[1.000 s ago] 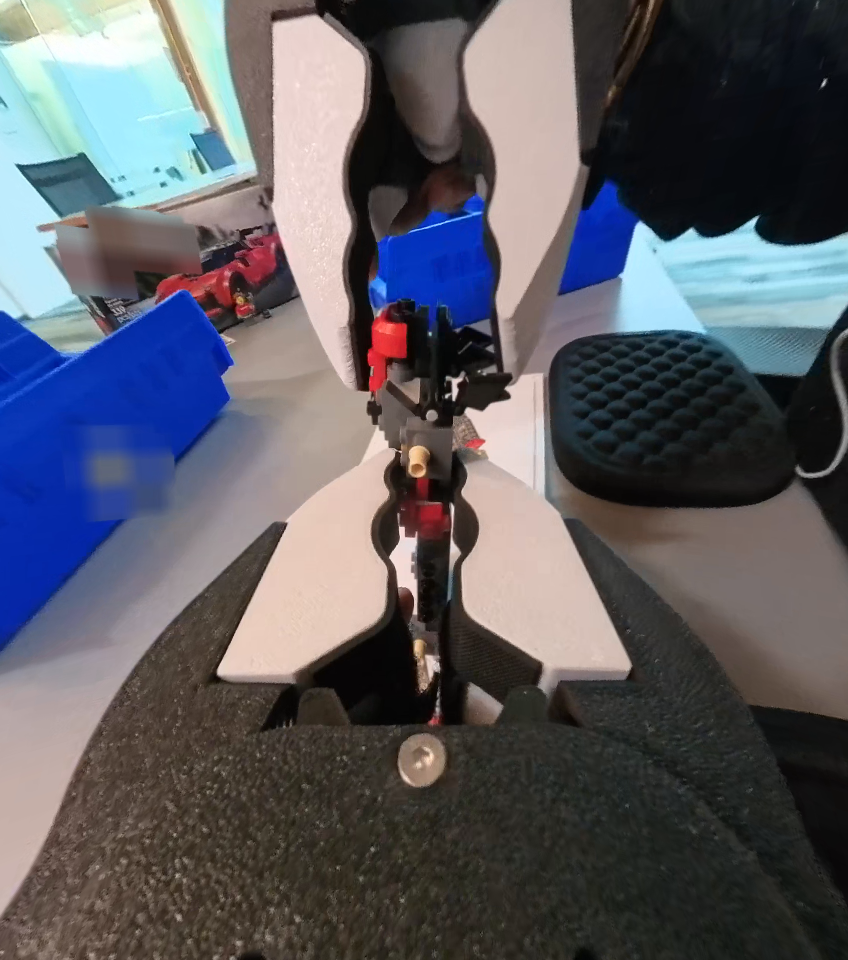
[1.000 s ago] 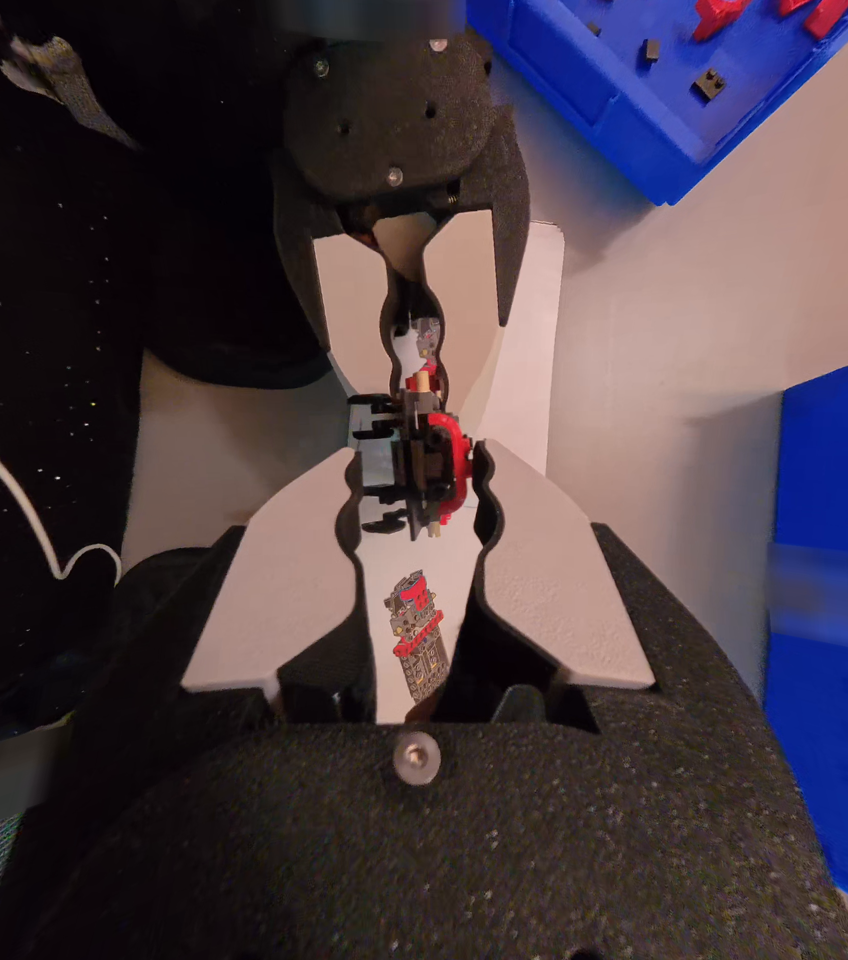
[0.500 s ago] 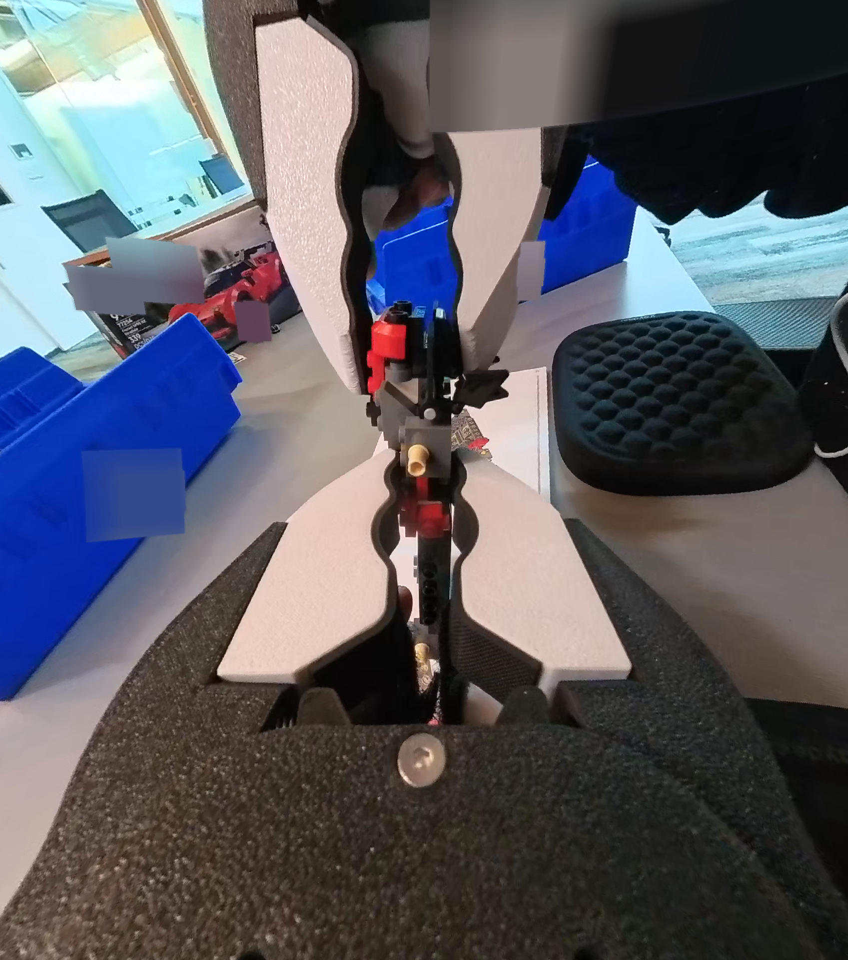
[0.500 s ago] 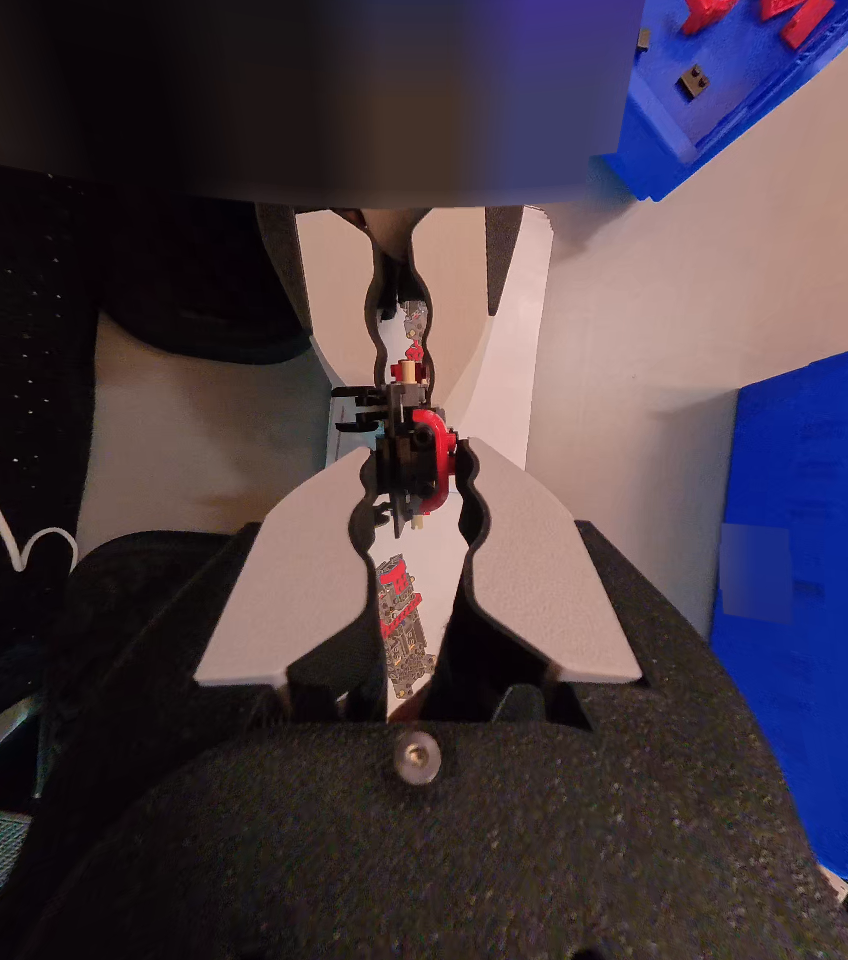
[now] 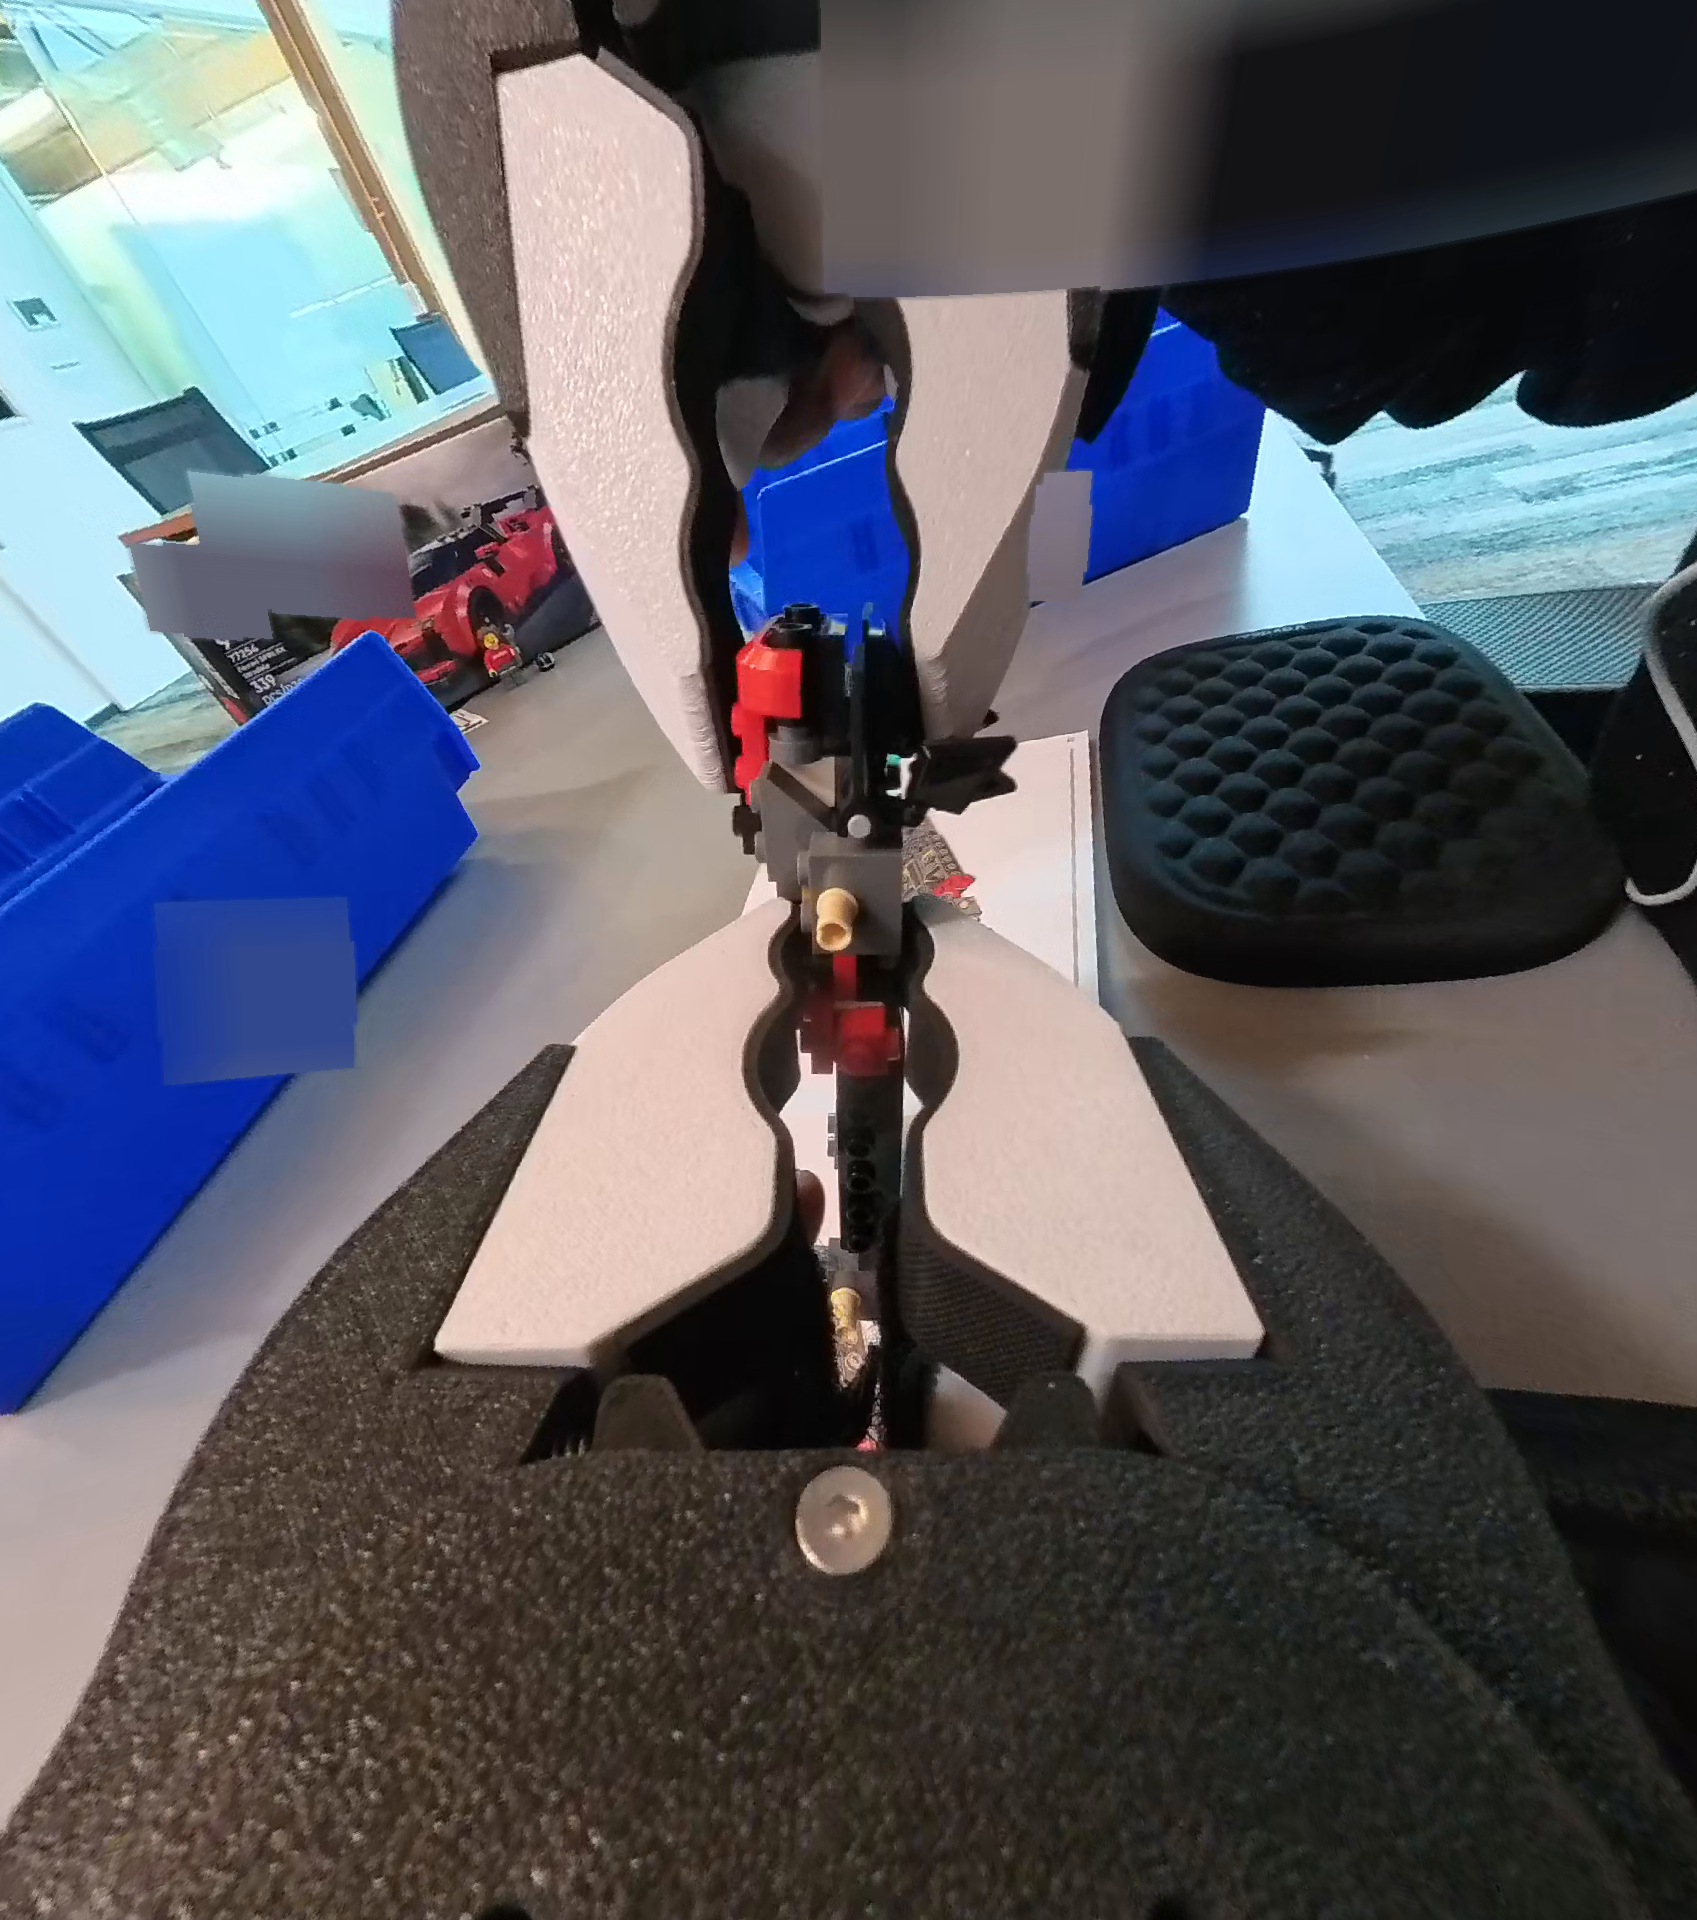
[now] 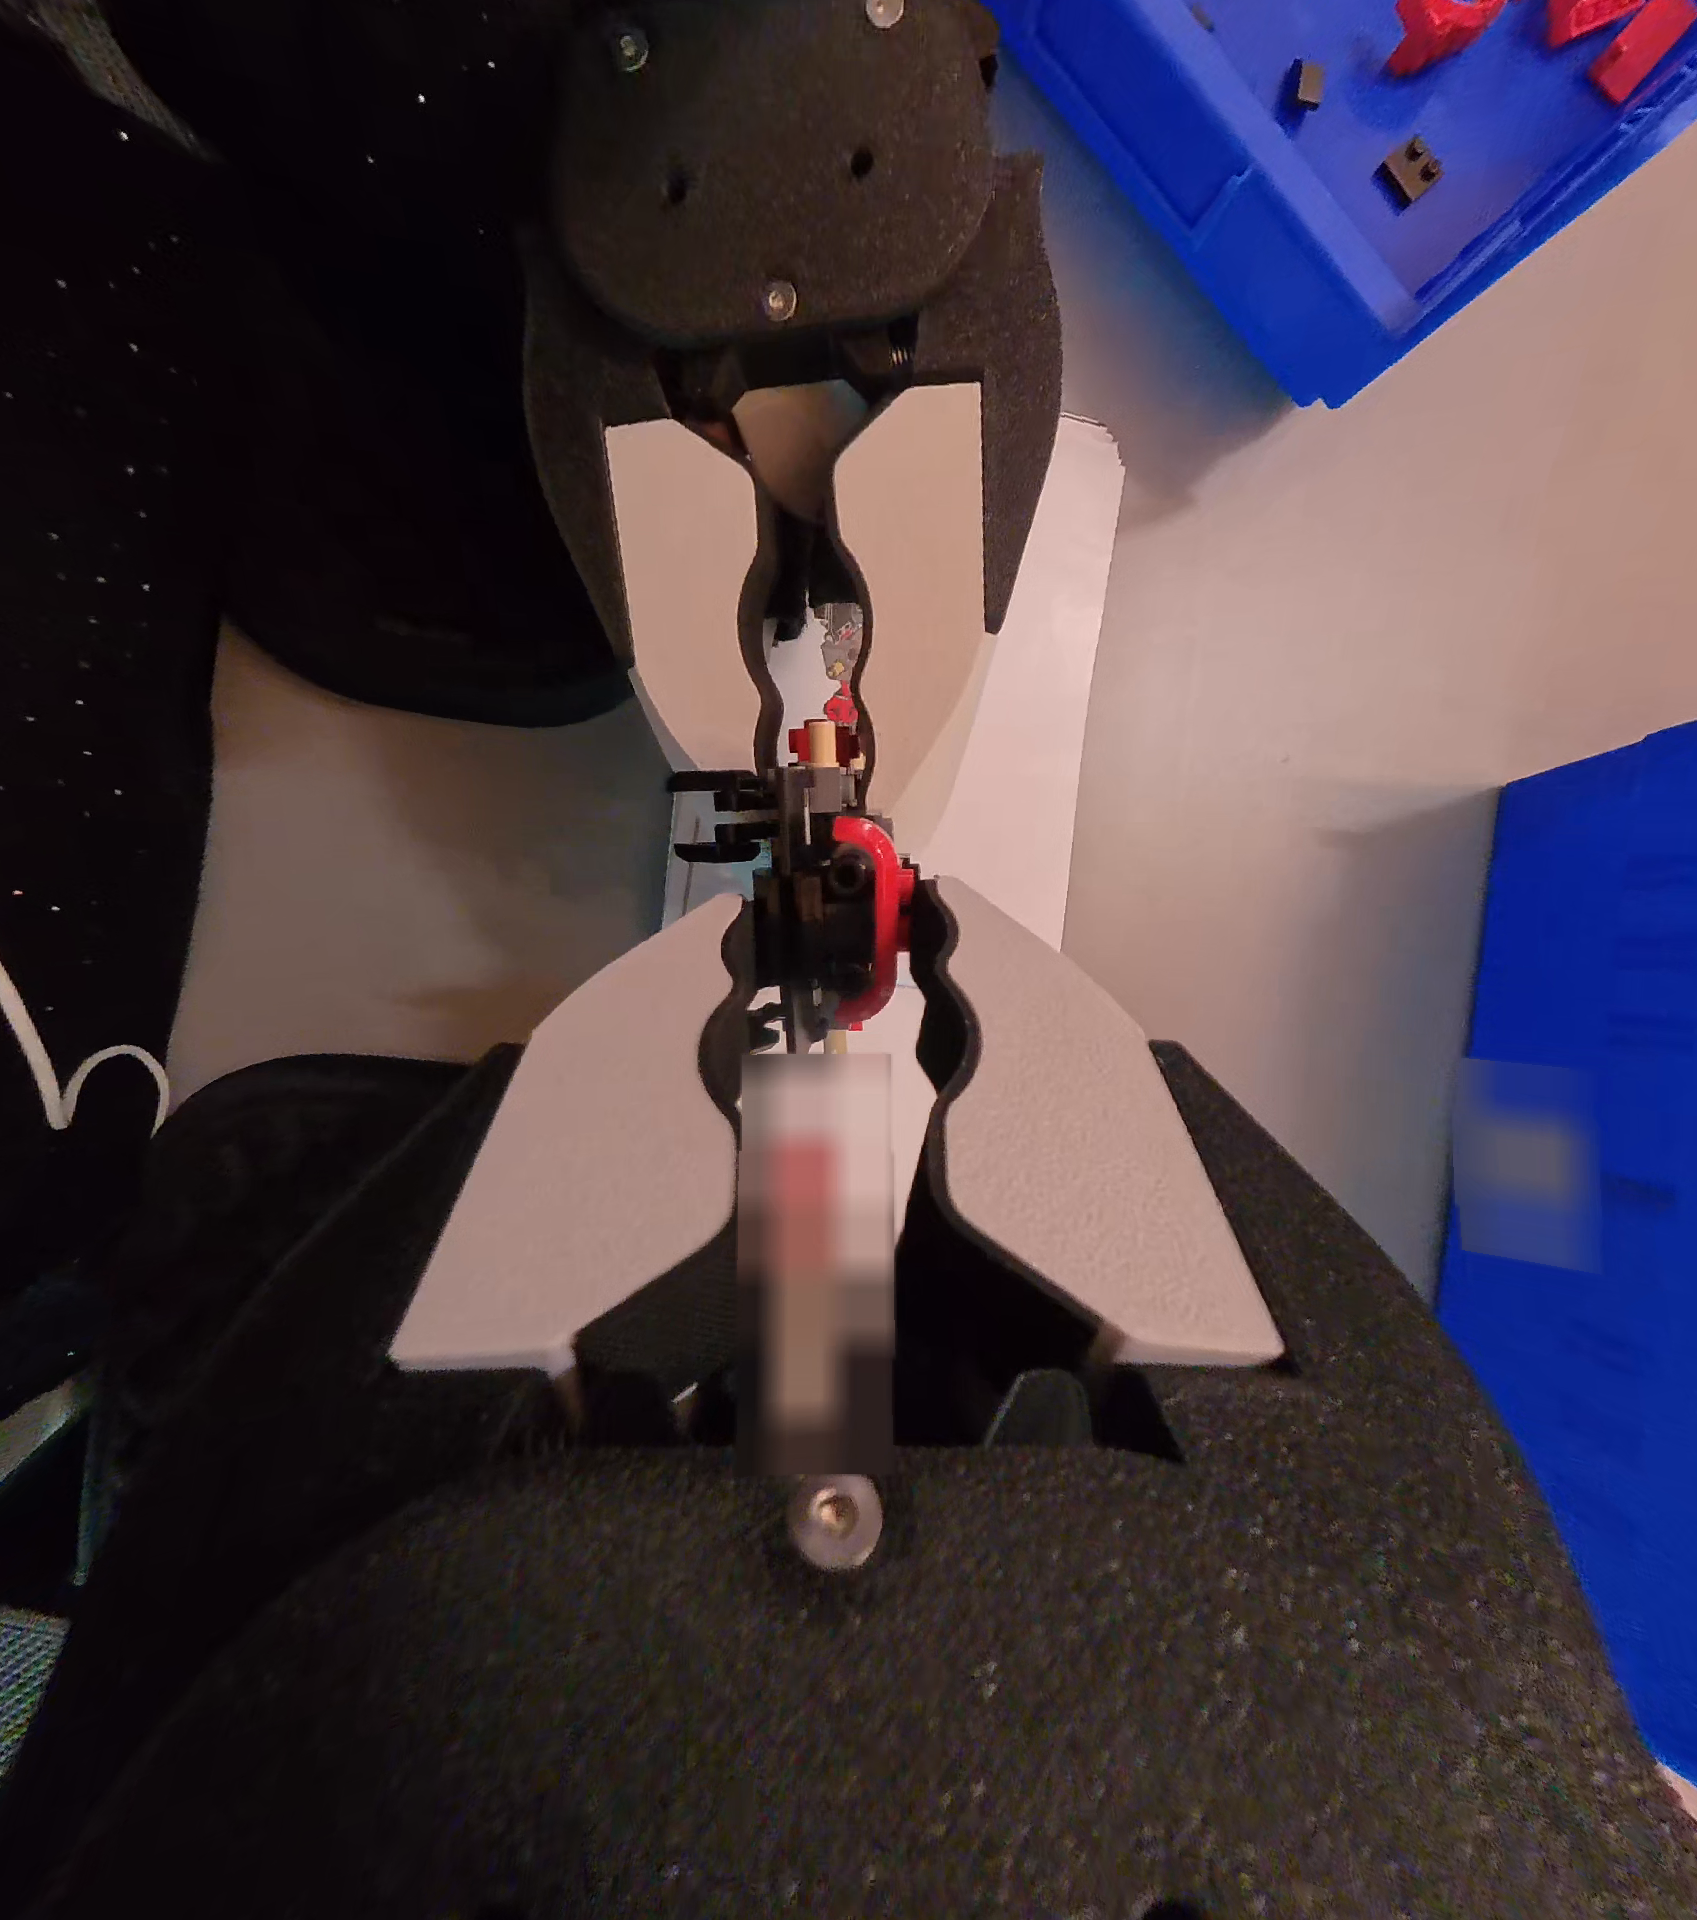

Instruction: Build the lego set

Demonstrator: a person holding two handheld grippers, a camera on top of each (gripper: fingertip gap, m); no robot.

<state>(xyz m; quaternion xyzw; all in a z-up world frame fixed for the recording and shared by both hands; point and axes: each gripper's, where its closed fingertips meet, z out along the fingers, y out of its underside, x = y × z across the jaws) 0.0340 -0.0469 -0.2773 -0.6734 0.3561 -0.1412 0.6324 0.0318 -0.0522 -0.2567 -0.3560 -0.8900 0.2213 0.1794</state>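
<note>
Lego assembly [image 5: 839, 821], built of red, black and grey parts with a tan pin, sits in the air between the two tools, above the white tabletop [image 5: 615, 831]. Left hand-held gripper [image 5: 849, 997] pinches its lower end; right hand-held gripper [image 5: 813, 675] pinches the upper, red end from the opposite side. In the right wrist view the right hand-held gripper [image 6: 828, 935] clamps the red arch part and the left hand-held gripper [image 6: 818, 748] meets it tip to tip.

White instruction sheet [image 6: 1083, 623] lies directly beneath. Blue bins [image 5: 148, 935] stand to the left and behind; a black padded rest [image 5: 1343, 800] lies to the right, leaving a narrow open strip of tabletop between.

Set box [image 5: 387, 613] carries print, not reproduced
</note>
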